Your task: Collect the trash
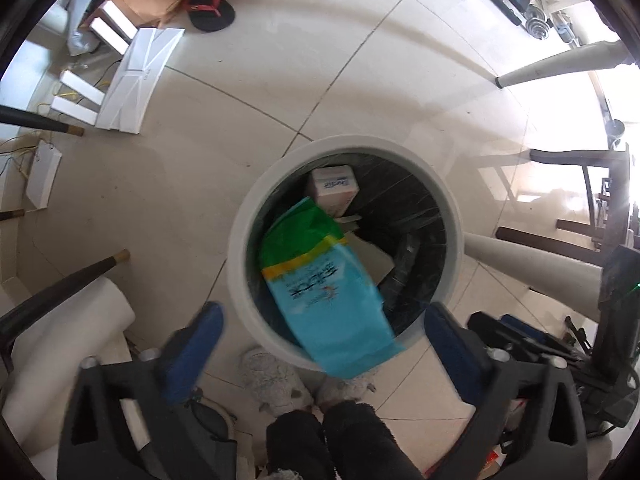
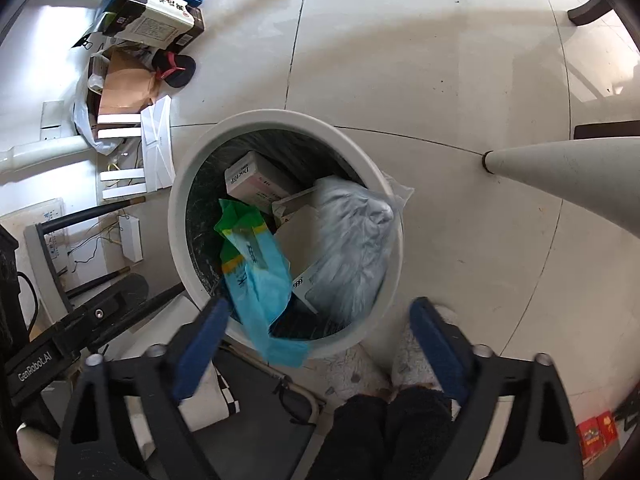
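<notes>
A round white trash bin [image 1: 240, 264] with a black liner stands on the tiled floor, also in the right wrist view [image 2: 176, 216]. A blue and green plastic packet [image 1: 324, 292] hangs over its near rim, blurred, and shows in the right wrist view [image 2: 256, 276]. Inside lie a pink and white carton [image 1: 334, 190] [image 2: 250, 178], cardboard pieces and a grey-white plastic bag [image 2: 352, 240]. My left gripper [image 1: 320, 344] is open above the bin's near rim, holding nothing. My right gripper [image 2: 316, 340] is open and empty over the near rim.
White table legs [image 1: 556, 68] [image 2: 568, 176] stand to the right of the bin. Boxes, cardboard [image 2: 124, 88], white foam pieces [image 1: 136, 80] and a black sandal [image 1: 208, 8] clutter the far left floor. Dark chair legs [image 1: 60, 284] stand left. The person's slippered feet [image 2: 416, 352] are below.
</notes>
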